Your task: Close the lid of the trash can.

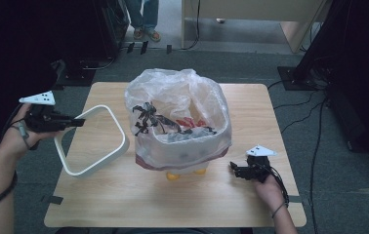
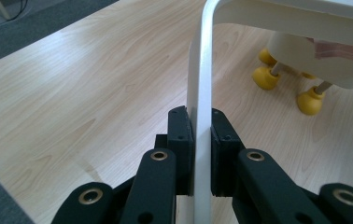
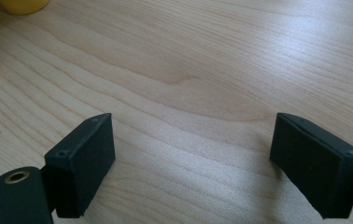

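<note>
Left tongs: I have them pinched on the white ring frame, one jaw on each side of the thin rim, at the left of the tabletop.
White ring frame: it hangs tilted from my grip, its low edge near or on the wood, just beside the bin and apart from the bag's mouth.
Step in hand: as I judge it, the frame goes back over the bin to clamp the liner.
Doing it well: I should level the frame first, carry it over the rim, and lower it squarely so the plastic is trapped evenly all round.
Bin: it stands mid-tabletop on yellow feet, lined with a clear plastic bag holding dark scraps and something red.
Risk: the loose bag billows high; the frame could snag or drag it.
Right tongs: spread wide, empty, low over bare wood right of the bin, free to steady the bag.
</note>
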A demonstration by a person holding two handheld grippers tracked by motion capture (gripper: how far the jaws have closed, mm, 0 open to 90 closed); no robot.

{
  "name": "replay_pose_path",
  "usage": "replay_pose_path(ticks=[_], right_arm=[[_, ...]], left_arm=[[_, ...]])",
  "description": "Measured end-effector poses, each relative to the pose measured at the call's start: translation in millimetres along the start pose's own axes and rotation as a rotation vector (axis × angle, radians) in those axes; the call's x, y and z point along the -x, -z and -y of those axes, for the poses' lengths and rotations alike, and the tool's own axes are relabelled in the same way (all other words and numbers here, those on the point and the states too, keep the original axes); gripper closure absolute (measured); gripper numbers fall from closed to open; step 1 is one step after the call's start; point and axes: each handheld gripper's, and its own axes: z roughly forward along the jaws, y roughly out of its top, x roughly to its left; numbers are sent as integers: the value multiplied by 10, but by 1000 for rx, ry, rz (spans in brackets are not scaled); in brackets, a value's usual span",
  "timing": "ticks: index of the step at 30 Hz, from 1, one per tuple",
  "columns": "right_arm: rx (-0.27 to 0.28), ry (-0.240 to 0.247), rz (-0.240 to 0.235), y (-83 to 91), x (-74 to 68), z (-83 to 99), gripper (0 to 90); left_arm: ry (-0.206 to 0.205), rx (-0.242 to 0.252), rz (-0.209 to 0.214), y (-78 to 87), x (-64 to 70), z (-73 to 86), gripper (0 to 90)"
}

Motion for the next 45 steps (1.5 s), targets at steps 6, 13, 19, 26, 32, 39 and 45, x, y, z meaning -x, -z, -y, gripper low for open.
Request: replay_pose_path(ticks=[6, 13, 19, 26, 32, 39, 45], right_arm=[[0, 0, 1, -1, 0, 0, 138], [1, 1, 1, -1, 1, 0, 138], [1, 1, 0, -1, 1, 0, 138], [1, 1, 1, -1, 1, 0, 138], [1, 1, 0, -1, 0, 0, 138], [1, 1, 0, -1, 1, 0, 138], [1, 1, 0, -1, 1, 0, 138]], left_arm=[[-26, 4, 19, 173, 60, -222, 824], [-1, 38, 29, 349, 110, -522, 824], [-36, 68, 48, 470, 187, -771, 823], [-65, 57, 49, 541, 290, -1010, 824], [-91, 45, 49, 587, 369, -1192, 824], [-112, 51, 62, 574, 451, -1420, 823], [-135, 50, 73, 531, 533, -1613, 824]])
